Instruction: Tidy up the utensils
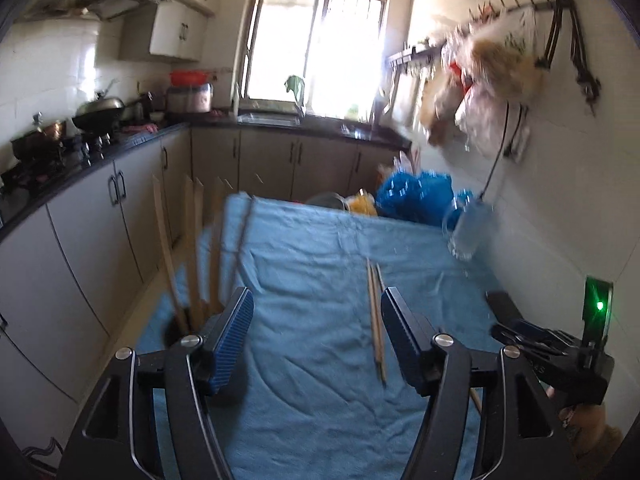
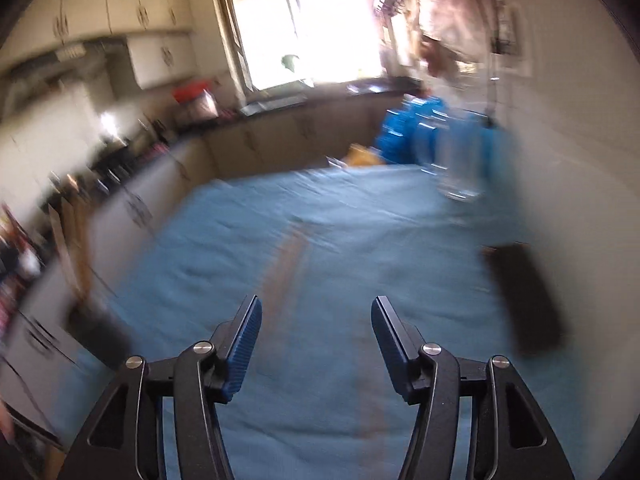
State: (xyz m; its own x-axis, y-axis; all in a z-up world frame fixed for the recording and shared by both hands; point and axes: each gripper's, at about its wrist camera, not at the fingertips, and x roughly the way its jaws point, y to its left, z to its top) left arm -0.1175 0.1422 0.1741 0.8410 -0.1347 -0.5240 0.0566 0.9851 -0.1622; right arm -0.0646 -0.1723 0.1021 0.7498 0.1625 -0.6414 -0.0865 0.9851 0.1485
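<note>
Item one, your right wrist view: heavily smeared by motion blur; the chopsticks (image 2: 288, 268) read only as a faint brown streak on the blue cloth (image 2: 400, 248), and a dark block (image 2: 528, 300) at the right edge of the cloth cannot be identified

Item two, your left wrist view: the dark holder (image 1: 174, 330) at the left edge of the cloth (image 1: 320, 248) is mostly hidden behind your left finger; only its rim shows, with several wooden utensils (image 1: 192, 256) standing up out of it. A clear glass (image 1: 466, 232) stands blurred at the far right near the wall

Item three, chopsticks (image 1: 376, 320): a pair lying flat on the cloth, side by side, running away from you; their near ends sit just inside the right finger of your left gripper (image 1: 316, 304), not between pads in contact

Item four, tools: your left gripper is spread wide and holds nothing. Your right gripper (image 2: 316, 312) is likewise spread, empty, above bare cloth, the brown streak just left of its centre line. In the left view your right gripper's body (image 1: 560, 344) shows at the far right, partly cut off
</note>
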